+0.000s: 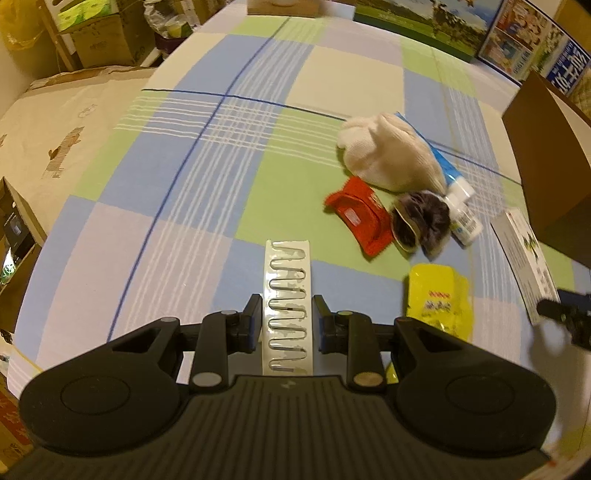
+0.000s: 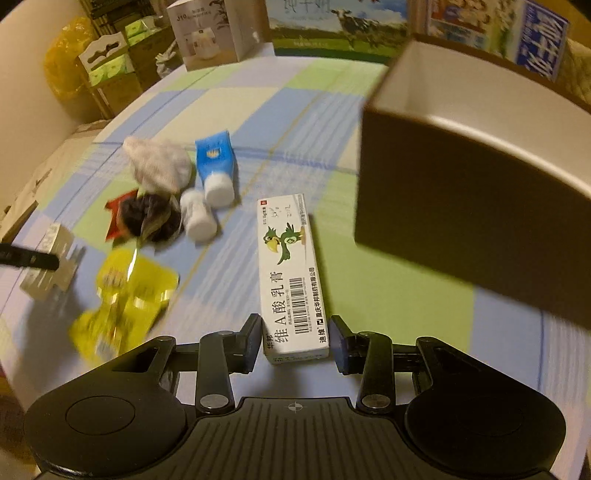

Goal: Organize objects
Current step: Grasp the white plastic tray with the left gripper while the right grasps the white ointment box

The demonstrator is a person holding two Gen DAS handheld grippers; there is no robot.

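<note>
Surface: a bench under a checked cloth (image 1: 221, 155) of blue, green and pale squares is seen, with cartons stacked at the far edge.
Background print: a cow in a meadow is shown on one far carton (image 2: 343, 26); "J10" is read on a white carton (image 2: 207, 33) at the back.
Left claw (image 1: 287, 317): a blister strip (image 1: 288, 295) is framed between the two fingers; whether the pads press it cannot be told.
Strip: one, silver, with six long cells counted in a column.
Right claw (image 2: 295, 338): parted, with the near end of a white box (image 2: 290, 277) lying between the fingers on the cloth, a gap being visible on the right side.
Box print: a green parrot, a barcode and "维A酸乳膏" are read along its face.
Brown box (image 2: 472, 206): one, open-topped, just right of the white box.
Pile: one white glove (image 1: 388, 155), one blue tube (image 2: 216, 166) with a white cap, one white bottle (image 2: 197, 216), one red pouch (image 1: 360, 218), one dark scrunchie (image 1: 421, 218).
Yellow packet (image 1: 439, 299): one, nearest the claws; its red print is too blurred to read.
</note>
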